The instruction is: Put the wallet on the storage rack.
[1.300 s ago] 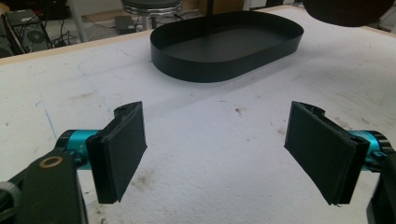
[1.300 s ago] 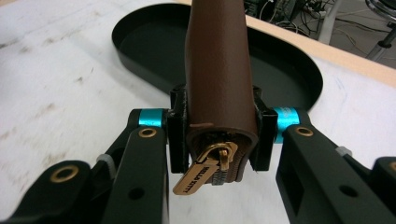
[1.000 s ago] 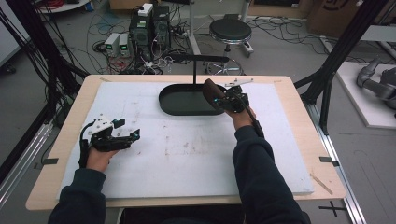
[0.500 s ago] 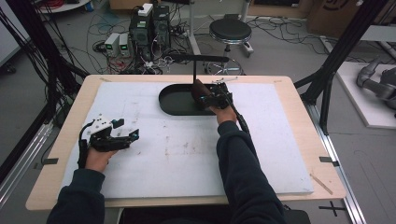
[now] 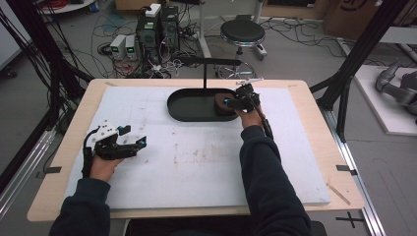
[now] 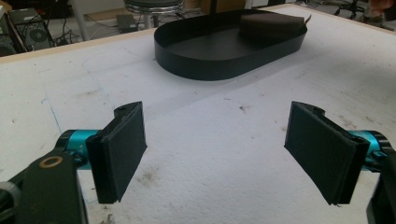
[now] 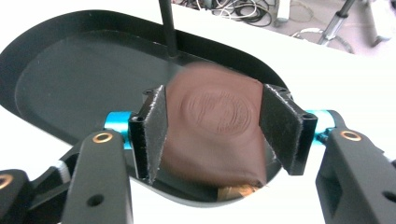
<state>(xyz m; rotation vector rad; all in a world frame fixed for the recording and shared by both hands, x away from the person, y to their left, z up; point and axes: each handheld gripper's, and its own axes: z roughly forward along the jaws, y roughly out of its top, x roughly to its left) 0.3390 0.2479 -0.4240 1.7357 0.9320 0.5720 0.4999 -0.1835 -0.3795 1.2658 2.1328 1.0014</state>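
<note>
A black oval tray [image 5: 187,115] sits at the far middle of the white mat, with a thin black post [image 5: 204,76] rising from its back edge. My right gripper [image 5: 231,103] is at the tray's right end, shut on a brown leather pouch [image 5: 221,106]. In the right gripper view the stamped pouch [image 7: 215,126] sits between both pads of the gripper [image 7: 219,135], low over the tray [image 7: 70,79]. My left gripper [image 5: 139,145] rests on the mat at the near left, open, with nothing between its pads [image 6: 123,149]. Its own view shows the tray [image 6: 210,60] and pouch [image 6: 271,25] ahead.
The white mat [image 5: 196,162] covers most of the wooden table [image 5: 314,98]. The post carries a horizontal black bar [image 5: 209,61] above the tray. Black frame legs [image 5: 344,98] stand at the table's right; a stool [image 5: 242,32] and cables lie beyond the far edge.
My right gripper has carried the brown pouch from above the tray's right side down and left into the tray's right end. The left gripper has stayed put.
</note>
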